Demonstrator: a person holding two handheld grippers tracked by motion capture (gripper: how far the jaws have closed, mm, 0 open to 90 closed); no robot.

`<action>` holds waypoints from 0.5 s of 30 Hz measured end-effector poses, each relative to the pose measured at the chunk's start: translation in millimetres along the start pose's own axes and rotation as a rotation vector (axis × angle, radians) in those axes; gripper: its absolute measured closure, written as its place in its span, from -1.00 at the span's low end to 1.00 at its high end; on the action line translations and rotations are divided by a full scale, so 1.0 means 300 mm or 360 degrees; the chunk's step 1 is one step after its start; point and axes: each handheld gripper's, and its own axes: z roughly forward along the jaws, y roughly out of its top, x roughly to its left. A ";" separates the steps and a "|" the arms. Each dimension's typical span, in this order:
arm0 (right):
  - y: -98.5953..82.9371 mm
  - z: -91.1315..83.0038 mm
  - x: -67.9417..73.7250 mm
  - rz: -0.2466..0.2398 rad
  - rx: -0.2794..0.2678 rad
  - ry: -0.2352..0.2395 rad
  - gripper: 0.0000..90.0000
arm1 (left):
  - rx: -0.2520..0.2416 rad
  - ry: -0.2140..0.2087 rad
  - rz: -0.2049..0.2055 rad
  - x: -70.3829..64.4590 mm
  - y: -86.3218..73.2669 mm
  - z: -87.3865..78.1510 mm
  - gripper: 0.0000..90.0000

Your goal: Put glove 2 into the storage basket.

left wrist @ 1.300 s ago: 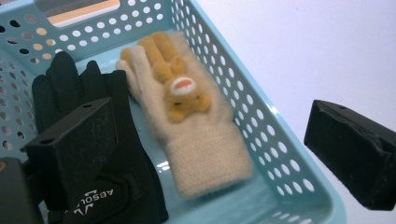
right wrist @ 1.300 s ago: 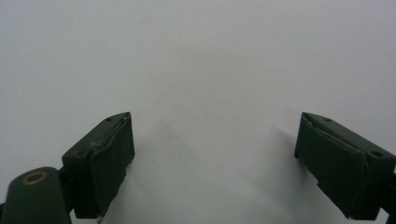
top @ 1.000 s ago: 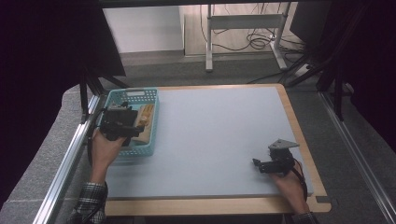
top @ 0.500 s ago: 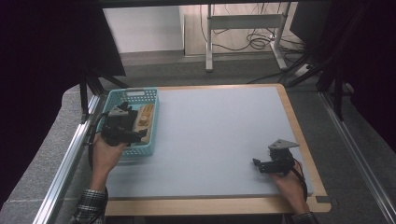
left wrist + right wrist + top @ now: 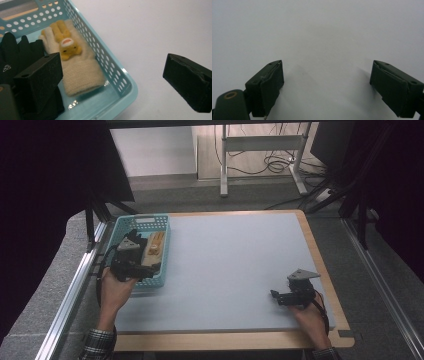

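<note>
Basket, left table edge: cream glove and black glove inside; I hold left gripper spread above, unloaded; next, lower and pinch cream cuff; right gripper spread, idle.

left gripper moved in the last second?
Yes. The left gripper has slid toward the near end of the basket, closer to the person; its jaws stand open.

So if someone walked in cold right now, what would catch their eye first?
Probably the light blue basket at the table's left edge, where a cream glove with a yellow plush animal lies beside a black glove. The left gripper hovers over that basket with its jaws wide apart. The right gripper sits open over the bare grey table near its right front corner.
</note>
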 end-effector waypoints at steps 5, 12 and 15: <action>0.000 0.000 0.000 0.0000 0.0000 0.0000 -0.75 | -0.0008 -0.0022 0.0014 -0.015 -0.007 -0.001 -0.93; 0.000 0.000 0.000 0.0000 0.0000 0.0000 -0.75 | -0.0027 -0.0044 0.0028 -0.045 -0.013 -0.001 -0.93; 0.000 0.000 0.000 0.0000 0.0000 0.0000 -0.75 | -0.0039 -0.0059 0.0035 -0.056 -0.012 0.001 -0.93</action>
